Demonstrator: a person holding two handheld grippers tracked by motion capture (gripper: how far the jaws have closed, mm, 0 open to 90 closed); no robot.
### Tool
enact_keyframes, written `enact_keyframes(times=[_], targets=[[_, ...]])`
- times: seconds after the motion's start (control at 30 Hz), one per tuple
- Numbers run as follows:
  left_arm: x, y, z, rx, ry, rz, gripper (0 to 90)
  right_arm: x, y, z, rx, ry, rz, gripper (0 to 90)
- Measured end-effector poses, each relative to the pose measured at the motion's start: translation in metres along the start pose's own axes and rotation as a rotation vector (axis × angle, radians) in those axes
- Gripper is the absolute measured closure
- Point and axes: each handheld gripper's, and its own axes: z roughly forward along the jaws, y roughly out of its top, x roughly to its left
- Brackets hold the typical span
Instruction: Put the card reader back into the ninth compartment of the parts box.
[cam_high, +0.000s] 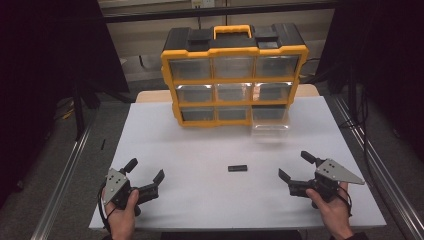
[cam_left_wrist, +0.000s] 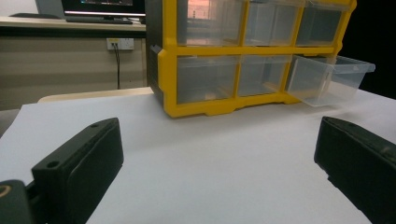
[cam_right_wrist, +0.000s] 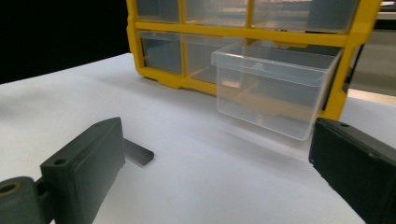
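A yellow and black drawer cabinet (cam_high: 234, 75) with clear drawers stands at the back of the white table (cam_high: 200, 145). Its bottom right drawer (cam_high: 270, 127) is pulled out and looks empty. A small flat black piece (cam_high: 237, 168) lies on the table in front of it. My left gripper (cam_high: 146, 170) rests open near the front left, holding nothing. My right gripper (cam_high: 294, 165) is open at the front right, the black piece (cam_right_wrist: 137, 151) just beyond its left jaw. The pulled-out drawer (cam_right_wrist: 275, 88) faces the right gripper (cam_right_wrist: 215, 163). The left gripper (cam_left_wrist: 215, 158) looks toward the cabinet (cam_left_wrist: 252, 51).
Metal rails (cam_high: 65, 170) run along both sides of the table. A wooden bench with a monitor (cam_left_wrist: 98, 9) and a wall socket (cam_left_wrist: 119, 43) stands behind the cabinet. Bare white tabletop lies between the grippers and the cabinet.
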Motion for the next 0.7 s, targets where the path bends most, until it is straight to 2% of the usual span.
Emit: enact_keyframes(times=[0.37, 0.57, 0.7], targets=[[0.0, 0.0, 0.001, 0.005, -0.009, -0.001, 1.5, 0.007, 0.002, 0.012, 0.029, 0.096, -0.019, 2.2], [0.0, -0.001, 0.002, 0.01, -0.012, 0.003, 1.5, 0.014, 0.002, 0.023, 0.077, 0.15, -0.049, 2.2], [0.0, -0.001, 0.003, 0.017, -0.011, 0.005, 1.5, 0.016, 0.005, 0.029, 0.111, 0.192, -0.042, 2.4]])
